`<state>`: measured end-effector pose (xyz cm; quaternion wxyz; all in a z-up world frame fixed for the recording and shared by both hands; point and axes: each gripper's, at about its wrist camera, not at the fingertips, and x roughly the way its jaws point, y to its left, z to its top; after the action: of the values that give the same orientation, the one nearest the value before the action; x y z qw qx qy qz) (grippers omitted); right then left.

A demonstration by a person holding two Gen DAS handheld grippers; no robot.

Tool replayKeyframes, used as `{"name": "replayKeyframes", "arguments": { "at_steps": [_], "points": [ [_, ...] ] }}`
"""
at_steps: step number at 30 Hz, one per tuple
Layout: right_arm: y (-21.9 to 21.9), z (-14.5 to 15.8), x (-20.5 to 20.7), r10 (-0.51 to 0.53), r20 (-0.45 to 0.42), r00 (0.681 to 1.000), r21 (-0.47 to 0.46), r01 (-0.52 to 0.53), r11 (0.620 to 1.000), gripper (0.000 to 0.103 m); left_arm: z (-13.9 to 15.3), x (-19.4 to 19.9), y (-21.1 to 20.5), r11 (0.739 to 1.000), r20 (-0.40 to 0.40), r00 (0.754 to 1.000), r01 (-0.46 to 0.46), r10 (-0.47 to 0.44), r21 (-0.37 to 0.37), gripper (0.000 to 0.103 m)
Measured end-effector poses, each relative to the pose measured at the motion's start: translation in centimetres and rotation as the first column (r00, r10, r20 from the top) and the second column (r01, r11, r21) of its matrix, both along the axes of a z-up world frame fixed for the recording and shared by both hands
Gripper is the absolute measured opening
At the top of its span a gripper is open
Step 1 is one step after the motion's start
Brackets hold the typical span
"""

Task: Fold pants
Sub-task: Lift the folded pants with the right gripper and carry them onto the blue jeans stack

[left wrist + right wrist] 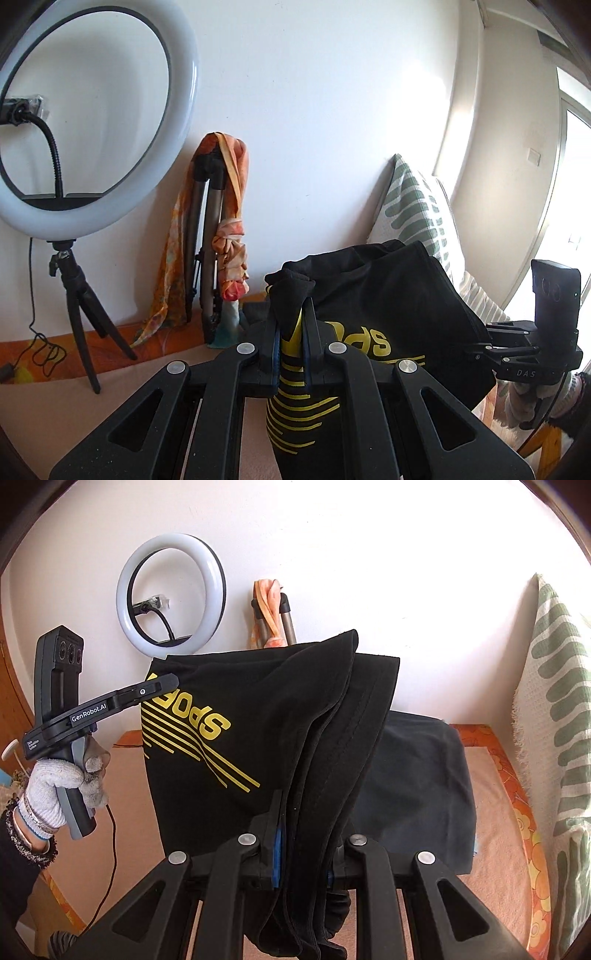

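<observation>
Black pants (pixel 388 295) with yellow "SPORT" lettering and stripes hang in the air between both grippers. In the left wrist view my left gripper (pixel 291 317) is shut on a bunched corner of the fabric, which sticks out above the fingertips. My right gripper (pixel 478 350) pinches the pants' far edge at the right. In the right wrist view the pants (pixel 277 701) drape in thick folds through my right gripper (pixel 310 823), which is shut on them. My left gripper (pixel 170 681), held by a gloved hand (pixel 55 786), clamps the upper left corner.
A ring light (pixel 92 110) on a small tripod stands against the white wall. Beside it leans a folded tripod with an orange scarf (pixel 218 221). A green-patterned pillow (pixel 554 738) lies at the right. Dark cloth (pixel 424 775) lies on the peach bed sheet (pixel 491 812).
</observation>
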<state>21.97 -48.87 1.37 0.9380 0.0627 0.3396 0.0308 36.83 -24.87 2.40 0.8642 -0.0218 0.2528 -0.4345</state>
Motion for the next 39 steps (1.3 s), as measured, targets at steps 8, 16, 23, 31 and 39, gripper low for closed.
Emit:
{"name": "replayKeyframes", "arguments": {
  "at_steps": [8,16,23,31,39],
  "points": [
    [-7.3,0.1,1.0,-0.046,0.0,0.999,0.007,0.046,0.999,0.015,-0.6,0.6,-6.4,1.0,0.009,1.0,0.027,-0.027,-0.013,0.007],
    [-12.3,-1.9,4.8,-0.068,-0.02,0.997,0.042,0.069,0.997,0.015,-2.0,3.6,-11.3,1.0,0.007,1.0,-0.003,0.003,0.017,0.007],
    [-13.4,-4.7,7.9,-0.057,-0.061,0.997,0.052,0.06,0.997,0.015,-3.8,6.2,-13.7,0.995,0.009,0.999,-0.045,0.045,0.084,0.007],
    [-14.1,-8.0,10.9,-0.048,-0.146,0.988,0.048,0.056,0.997,0.015,-6.2,6.9,-14.9,0.985,0.01,0.998,-0.07,0.07,0.16,0.007],
    [-14.8,-9.6,11.8,-0.076,-0.184,0.98,0.007,0.079,0.997,0.018,-7.7,8.0,-15.5,0.969,-0.007,0.99,-0.137,0.141,0.206,0.017]
  ]
}}
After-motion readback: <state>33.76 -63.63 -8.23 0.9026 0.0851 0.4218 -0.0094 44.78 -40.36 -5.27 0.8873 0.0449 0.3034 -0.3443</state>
